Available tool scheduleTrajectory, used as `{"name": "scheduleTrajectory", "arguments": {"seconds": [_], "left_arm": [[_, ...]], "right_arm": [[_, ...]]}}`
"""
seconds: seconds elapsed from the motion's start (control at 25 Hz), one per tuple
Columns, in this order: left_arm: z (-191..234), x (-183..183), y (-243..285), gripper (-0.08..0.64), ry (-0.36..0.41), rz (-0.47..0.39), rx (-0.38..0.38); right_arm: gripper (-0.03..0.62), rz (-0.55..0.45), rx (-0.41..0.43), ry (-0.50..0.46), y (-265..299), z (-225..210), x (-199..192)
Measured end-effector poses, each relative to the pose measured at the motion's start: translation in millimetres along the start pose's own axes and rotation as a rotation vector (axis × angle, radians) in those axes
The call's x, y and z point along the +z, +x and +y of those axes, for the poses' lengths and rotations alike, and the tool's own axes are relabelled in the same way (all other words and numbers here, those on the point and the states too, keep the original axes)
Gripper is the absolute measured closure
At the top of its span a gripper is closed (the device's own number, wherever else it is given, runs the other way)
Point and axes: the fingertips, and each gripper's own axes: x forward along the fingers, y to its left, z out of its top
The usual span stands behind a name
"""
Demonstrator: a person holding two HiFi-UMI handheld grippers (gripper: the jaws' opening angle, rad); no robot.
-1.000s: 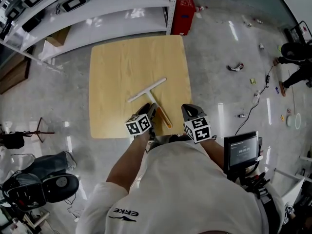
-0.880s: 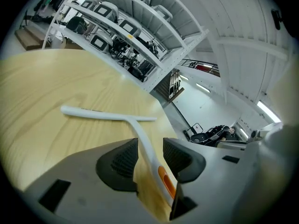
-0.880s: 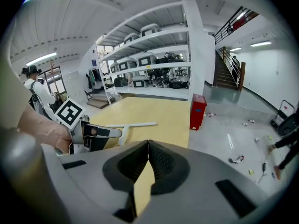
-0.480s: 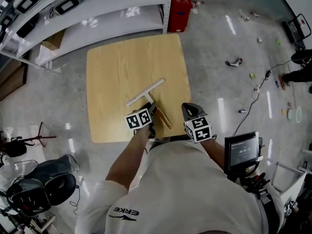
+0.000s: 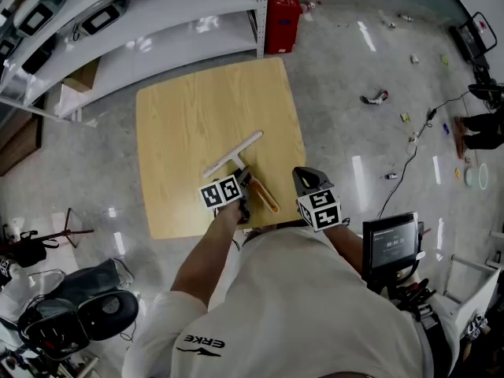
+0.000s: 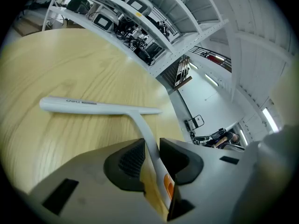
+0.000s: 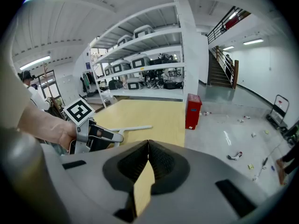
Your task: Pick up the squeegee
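A white T-shaped squeegee with an orange handle end lies flat on the wooden table. My left gripper straddles its handle near the table's front edge. In the left gripper view the handle runs up between the two pads to the blade. The jaws have just been closing, and the pads now press on both sides of the handle. My right gripper hovers at the table's front right corner, apart from the squeegee. Its pads meet with nothing between them.
A red crate stands on the floor beyond the table's far right corner, beside white shelving. A monitor on a stand is at my right. Dark bags sit on the floor at the left. Small litter lies on the floor at the right.
My left gripper has edged forward and down over the squeegee's handle, and its jaws have narrowed onto it. The right gripper has stayed put.
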Motion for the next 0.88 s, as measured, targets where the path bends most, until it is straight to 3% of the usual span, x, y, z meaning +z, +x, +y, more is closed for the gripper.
{"name": "scheduleTrajectory", "arguments": {"seconds": [0.48,0.88], "left_arm": [[-7,5,-18,0.501,-0.043,-0.097,-0.083],[-24,0,-45,0.514,-0.004,-0.175,-0.09]], "right_arm": [[0.588,-0.008,0.028,-0.015,3,9,5],[0.589,-0.03,0.085,-0.042,-4,19,4]]}}
